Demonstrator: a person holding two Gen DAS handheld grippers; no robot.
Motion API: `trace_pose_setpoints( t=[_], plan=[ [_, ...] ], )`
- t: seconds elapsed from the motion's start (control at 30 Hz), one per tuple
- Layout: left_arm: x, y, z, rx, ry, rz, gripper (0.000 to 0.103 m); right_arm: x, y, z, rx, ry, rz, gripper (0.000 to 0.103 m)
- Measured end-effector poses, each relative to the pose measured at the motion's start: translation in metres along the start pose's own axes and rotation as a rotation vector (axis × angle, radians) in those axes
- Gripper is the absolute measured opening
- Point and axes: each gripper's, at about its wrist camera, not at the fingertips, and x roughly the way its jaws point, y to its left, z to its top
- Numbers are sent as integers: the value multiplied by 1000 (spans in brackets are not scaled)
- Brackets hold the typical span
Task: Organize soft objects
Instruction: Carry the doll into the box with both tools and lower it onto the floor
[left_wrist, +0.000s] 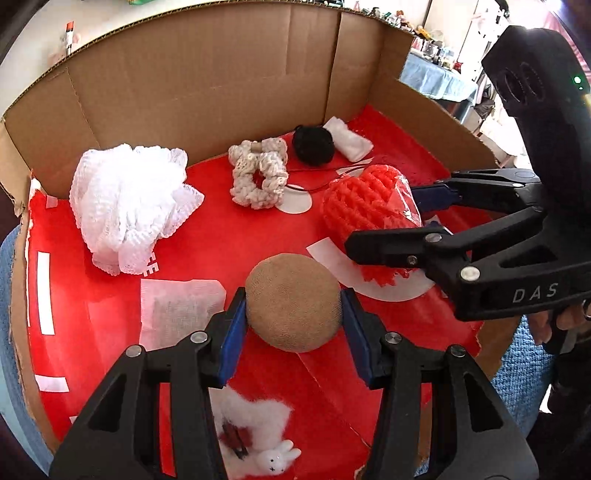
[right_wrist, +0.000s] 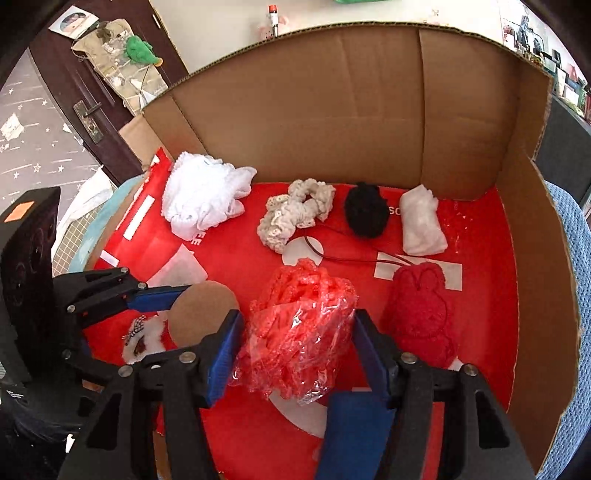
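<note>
Left gripper (left_wrist: 293, 314) clamps tan ball (left_wrist: 293, 301) | right gripper (right_wrist: 295, 354) pinches red foam net (right_wrist: 299, 328) | row lies ahead of both

Colour rundown: the box floor (right_wrist: 229, 254) is bright red with white shapes and stripes, and the cardboard walls (right_wrist: 351, 110) are plain brown. At 10 o'clock sits a white mesh net (left_wrist: 125, 206), at 12 a cream crochet scrunchie (left_wrist: 260, 175), then a black yarn ball (left_wrist: 313, 143) and a white cloth roll (right_wrist: 421, 225) toward 1. The foam net (right_wrist: 299, 328) is red in clear shiny wrap, the round puff (left_wrist: 293, 301) is tan, and the knit bunny (right_wrist: 423, 310) at 3 is dark red. The gripper pads (left_wrist: 234, 343) are blue on black.
</note>
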Motion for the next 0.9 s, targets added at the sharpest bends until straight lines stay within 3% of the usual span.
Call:
trace_pose_setpoints(
  t=[0.37,0.63,0.9],
  plan=[
    [8,4,2,-16,20,-13,49,4,-2,1,5,21,-4,65],
    [9,0,2,8,24,-6,58,6,-2,1,10,28,5,66],
    [5,-3,3,24,8,1,63,5,-1,1,9,19,0,75]
  ],
)
